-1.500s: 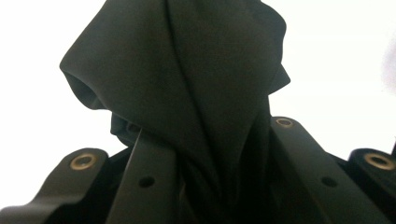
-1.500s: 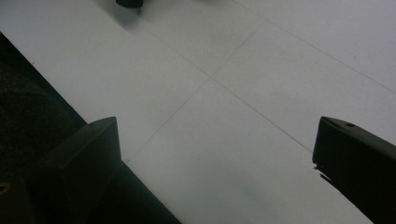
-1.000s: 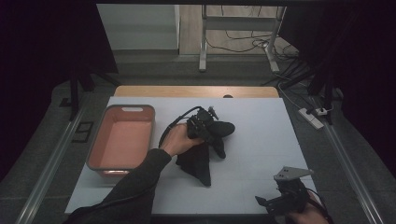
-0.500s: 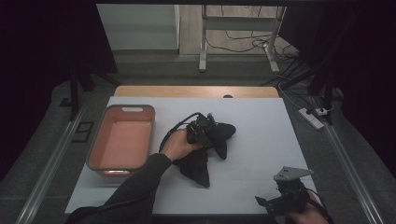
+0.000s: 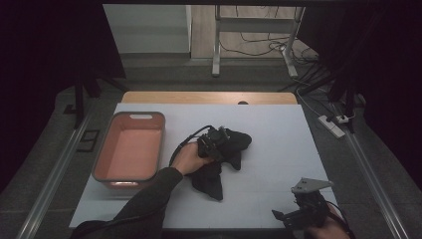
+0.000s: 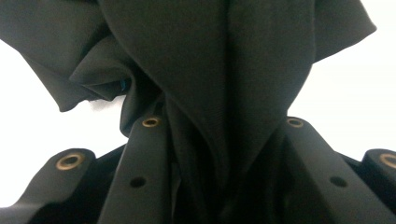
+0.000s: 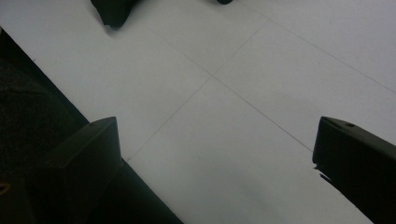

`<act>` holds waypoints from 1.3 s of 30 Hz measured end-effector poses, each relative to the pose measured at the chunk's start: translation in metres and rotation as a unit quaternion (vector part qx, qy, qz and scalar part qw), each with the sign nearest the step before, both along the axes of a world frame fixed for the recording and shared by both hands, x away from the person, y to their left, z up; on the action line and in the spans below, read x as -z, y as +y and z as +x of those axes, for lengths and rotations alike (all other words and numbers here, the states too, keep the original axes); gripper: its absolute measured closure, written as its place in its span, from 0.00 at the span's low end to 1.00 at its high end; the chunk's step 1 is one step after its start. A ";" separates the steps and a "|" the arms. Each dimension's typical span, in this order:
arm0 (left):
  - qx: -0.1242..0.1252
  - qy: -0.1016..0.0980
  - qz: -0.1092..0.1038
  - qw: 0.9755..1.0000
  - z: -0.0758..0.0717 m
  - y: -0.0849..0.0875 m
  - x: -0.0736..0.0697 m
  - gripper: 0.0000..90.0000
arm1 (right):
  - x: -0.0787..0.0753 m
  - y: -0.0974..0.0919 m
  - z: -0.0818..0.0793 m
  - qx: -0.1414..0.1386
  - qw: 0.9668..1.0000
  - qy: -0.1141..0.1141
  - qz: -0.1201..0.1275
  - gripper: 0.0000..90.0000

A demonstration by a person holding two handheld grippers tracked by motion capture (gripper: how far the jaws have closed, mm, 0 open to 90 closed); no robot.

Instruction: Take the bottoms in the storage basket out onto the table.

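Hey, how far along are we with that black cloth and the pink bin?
Done: the left tongs have the black cloth bunched between their jaws, which have just been easing open a little. In hand: the cloth lies on the white table, beside the pink bin. Left: probably carrying it into the bin, which looks empty. The right tongs hang open at the near edge.

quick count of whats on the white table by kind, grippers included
black cloth: 1
salmon plastic tub: 1
grippers: 2, the left gripper and the right gripper
total: 4
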State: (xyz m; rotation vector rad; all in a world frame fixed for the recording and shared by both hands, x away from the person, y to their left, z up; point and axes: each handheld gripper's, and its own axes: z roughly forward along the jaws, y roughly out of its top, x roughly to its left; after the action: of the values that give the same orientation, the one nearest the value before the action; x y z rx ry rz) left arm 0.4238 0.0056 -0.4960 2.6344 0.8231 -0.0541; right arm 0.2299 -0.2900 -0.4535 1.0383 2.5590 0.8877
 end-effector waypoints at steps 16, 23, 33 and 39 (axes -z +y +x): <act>-0.004 -0.015 -0.006 1.000 -0.004 0.001 0.008 0.63 | 0.001 0.001 0.000 -0.004 1.000 0.000 -0.005 0.01; -0.010 -0.021 0.000 1.000 -0.004 0.002 0.008 0.50 | 0.001 0.001 0.000 -0.005 1.000 0.000 -0.005 0.01; -0.010 -0.024 -0.005 1.000 -0.006 0.007 -0.004 0.32 | 0.001 0.001 0.000 -0.004 1.000 0.000 -0.005 0.01; -0.006 -0.018 -0.016 1.000 -0.008 0.011 -0.007 0.24 | 0.000 0.001 0.000 -0.005 1.000 0.000 -0.005 0.01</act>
State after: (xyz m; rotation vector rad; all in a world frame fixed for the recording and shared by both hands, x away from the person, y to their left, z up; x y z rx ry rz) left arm 0.4157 0.0170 -0.4886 2.5922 0.8202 -0.0177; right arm 0.2294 -0.2889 -0.4540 1.0245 2.5677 0.8760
